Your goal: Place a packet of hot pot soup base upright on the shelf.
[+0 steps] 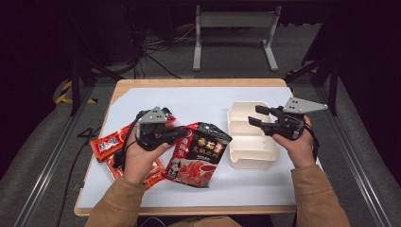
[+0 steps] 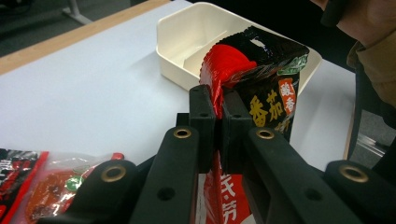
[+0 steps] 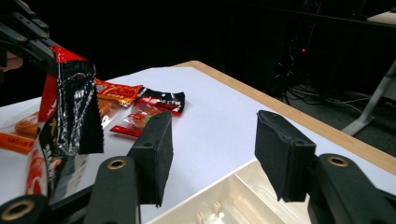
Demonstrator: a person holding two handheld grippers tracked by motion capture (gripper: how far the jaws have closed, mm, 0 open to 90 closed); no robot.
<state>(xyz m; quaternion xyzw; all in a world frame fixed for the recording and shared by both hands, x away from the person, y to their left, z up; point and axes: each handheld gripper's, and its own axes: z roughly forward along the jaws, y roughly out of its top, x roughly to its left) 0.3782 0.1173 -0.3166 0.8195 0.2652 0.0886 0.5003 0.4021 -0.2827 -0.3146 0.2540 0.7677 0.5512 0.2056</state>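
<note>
Nearest me, the left gripper had its jaws clenched on the red edge of a black-and-red sauce pouch, lifted, perhaps clear of the table. Farther right, the right gripper hovered, jaws apart and empty, over the white divided tray.

Black-red pouch; cream tray; black tool
</note>
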